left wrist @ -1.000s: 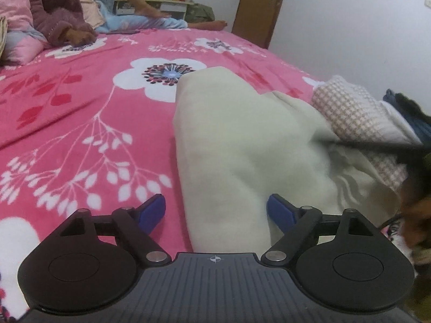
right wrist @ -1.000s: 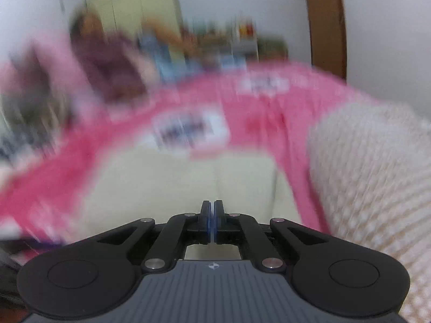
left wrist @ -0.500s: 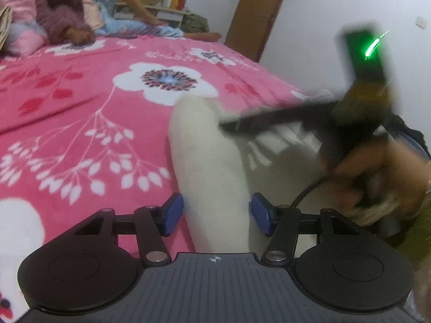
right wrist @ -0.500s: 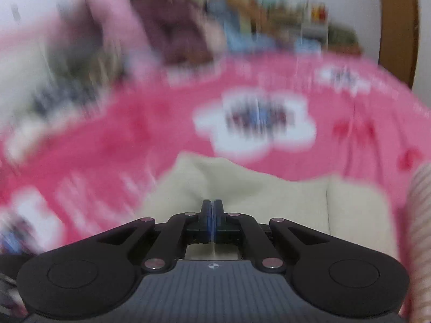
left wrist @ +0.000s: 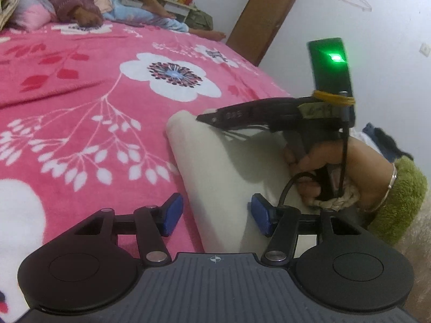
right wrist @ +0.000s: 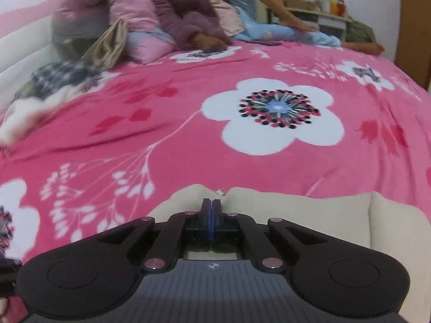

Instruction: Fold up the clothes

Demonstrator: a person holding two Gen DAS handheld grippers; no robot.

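A cream garment (left wrist: 223, 172) lies folded in a long strip on the pink flowered bedspread (left wrist: 94, 102). My left gripper (left wrist: 215, 216) is open, its blue pads on either side of the strip's near end. My right gripper (right wrist: 211, 214) is shut, its tips over the garment's far edge (right wrist: 296, 210). In the left wrist view the right gripper (left wrist: 207, 117) reaches in from the right, tips at the garment's far end. Whether it pinches cloth I cannot tell.
A person sits at the far end of the bed (right wrist: 272, 8) beside pillows and piled clothes (right wrist: 140, 13). More clothes lie at the left (right wrist: 54, 78). A white wall and a brown door frame (left wrist: 266, 13) stand on the right.
The right gripper has swung left across the garment to its far end. The cloth is now a narrower strip. My left gripper's jaws have closed in somewhat around the near end.
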